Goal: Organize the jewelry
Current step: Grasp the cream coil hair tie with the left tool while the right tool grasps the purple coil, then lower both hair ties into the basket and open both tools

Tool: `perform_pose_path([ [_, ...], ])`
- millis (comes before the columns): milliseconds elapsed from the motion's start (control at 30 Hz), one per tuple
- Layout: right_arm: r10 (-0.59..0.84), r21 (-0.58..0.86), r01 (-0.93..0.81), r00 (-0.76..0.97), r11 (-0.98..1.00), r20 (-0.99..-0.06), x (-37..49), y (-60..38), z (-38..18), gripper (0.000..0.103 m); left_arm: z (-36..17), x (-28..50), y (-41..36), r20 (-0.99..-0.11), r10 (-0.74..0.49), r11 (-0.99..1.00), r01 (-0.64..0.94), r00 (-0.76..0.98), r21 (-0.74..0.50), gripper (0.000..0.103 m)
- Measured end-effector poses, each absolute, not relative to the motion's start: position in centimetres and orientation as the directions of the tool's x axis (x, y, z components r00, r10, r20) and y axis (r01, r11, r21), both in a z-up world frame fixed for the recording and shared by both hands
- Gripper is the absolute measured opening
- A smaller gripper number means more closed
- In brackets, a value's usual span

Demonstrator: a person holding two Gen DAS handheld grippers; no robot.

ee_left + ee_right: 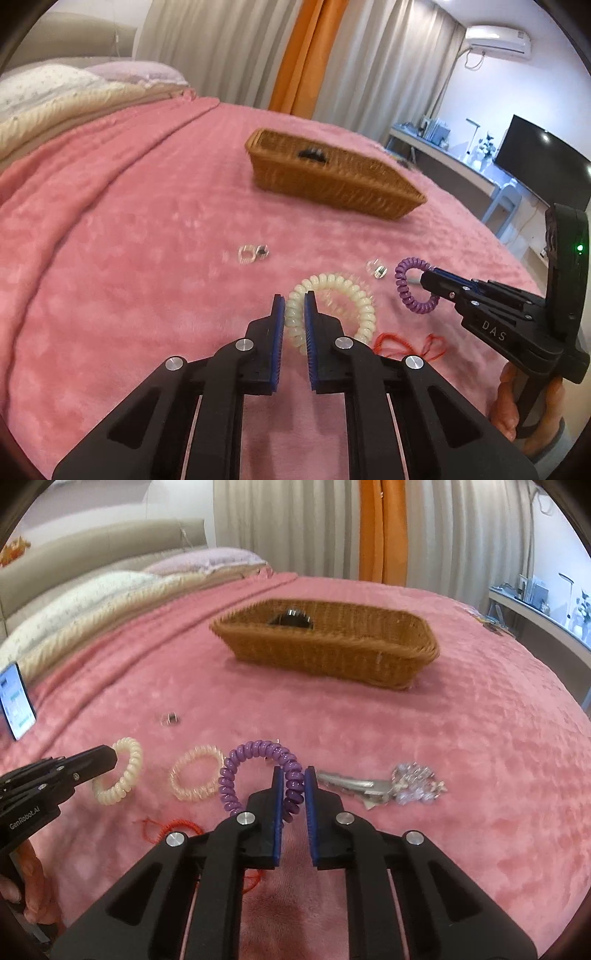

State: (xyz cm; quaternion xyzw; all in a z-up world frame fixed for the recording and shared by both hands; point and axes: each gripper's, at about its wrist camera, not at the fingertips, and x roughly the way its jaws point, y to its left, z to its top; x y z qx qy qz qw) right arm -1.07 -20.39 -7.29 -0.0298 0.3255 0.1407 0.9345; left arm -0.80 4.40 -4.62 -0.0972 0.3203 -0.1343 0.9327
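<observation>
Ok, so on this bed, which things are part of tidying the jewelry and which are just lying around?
Part of the job:
- cream coil band, in the left gripper
- purple coil band, in the right gripper
- clear coil band
- silver hair clip
- red string
- wicker basket

Just lying about:
- phone
- pillows

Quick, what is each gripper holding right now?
Left gripper: shut on the cream spiral coil bracelet.
Right gripper: shut on the purple spiral coil bracelet.
</observation>
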Motion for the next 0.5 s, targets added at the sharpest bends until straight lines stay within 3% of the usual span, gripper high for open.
perform_pose_path([
  [267,0.262,0.07,-0.264,0.821,0.962,-0.508,-0.2,-22.7,0.0,0.009,2.2,0.9,3.4,-0.47,-0.304,0.951,0.233,0.829,-0.204,0.009],
  [500,0.233,0.075,-0.224,0.858,0.972,-0.459,7.2,-24.1,5.5,0.009,7.5,8.6,2.0,-0.42,-0.315,0.948,0.261,0.851,-0.182,0.009],
])
